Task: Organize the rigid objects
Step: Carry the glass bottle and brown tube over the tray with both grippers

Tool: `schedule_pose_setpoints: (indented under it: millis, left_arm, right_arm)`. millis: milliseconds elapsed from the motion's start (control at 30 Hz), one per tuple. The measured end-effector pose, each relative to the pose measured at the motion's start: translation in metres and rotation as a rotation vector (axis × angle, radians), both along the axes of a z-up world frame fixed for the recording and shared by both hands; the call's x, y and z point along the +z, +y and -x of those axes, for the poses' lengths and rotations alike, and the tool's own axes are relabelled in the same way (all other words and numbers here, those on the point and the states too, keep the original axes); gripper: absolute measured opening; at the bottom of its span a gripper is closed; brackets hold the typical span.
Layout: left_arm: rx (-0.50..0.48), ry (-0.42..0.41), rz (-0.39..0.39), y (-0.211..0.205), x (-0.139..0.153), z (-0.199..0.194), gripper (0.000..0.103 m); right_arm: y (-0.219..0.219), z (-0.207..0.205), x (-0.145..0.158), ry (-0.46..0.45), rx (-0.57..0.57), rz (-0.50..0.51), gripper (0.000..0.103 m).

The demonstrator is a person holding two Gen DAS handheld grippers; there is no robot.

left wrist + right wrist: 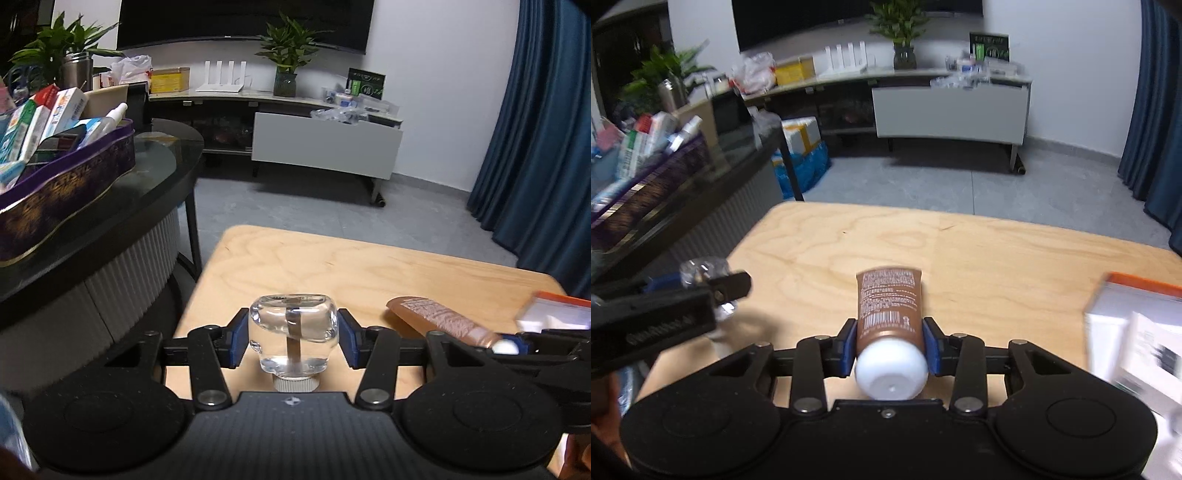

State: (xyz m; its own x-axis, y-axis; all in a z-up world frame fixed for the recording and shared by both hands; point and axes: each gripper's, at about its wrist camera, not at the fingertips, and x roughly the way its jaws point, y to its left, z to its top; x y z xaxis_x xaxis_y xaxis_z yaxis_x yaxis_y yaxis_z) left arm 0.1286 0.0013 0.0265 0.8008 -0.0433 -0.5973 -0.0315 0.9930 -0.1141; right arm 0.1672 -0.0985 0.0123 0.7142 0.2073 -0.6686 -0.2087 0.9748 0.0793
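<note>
A clear glass bottle sits nearest the left camera, its white ribbed cap turned back toward the lens and its thick glass base pointing away. The left tool is clenched on it, with one blue pad pressed to each side of the glass. The bottle hangs over the near left part of the wooden table.

Just to its right, the right tool grips a brown tube near its white cap. The cap faces the camera and the flat crimped end points away, low over the table. In the left view the tube runs slantwise beside the bottle, apart from it.

Farther right, at the table's edge, a white box with an orange top is blurred. To the left stands a dark glass-topped table carrying a purple tin crowded with small cartons and a spray bottle. Across the grey floor, a long low cabinet holds a potted plant, a white router and a yellow box. A blue curtain hangs at the right.
</note>
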Motion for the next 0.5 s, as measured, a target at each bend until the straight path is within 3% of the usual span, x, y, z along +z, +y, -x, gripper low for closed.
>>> schedule_pose_setpoints:
  millis: [167,400,500]
  left_arm:
    - [-0.035,-0.008,0.048,-0.025,0.009,0.042,0.049]
    - [-0.117,-0.039,0.053,-0.072,0.025,0.087,0.049]
    - [-0.175,-0.068,0.036,-0.101,0.032,0.103,0.049]
  right_arm:
    - [-0.033,0.059,0.025,-0.058,-0.020,-0.031,0.045]
    - [-0.099,0.146,0.062,-0.186,-0.100,-0.075,0.045]
    - [-0.131,0.178,0.072,-0.246,-0.151,-0.049,0.045]
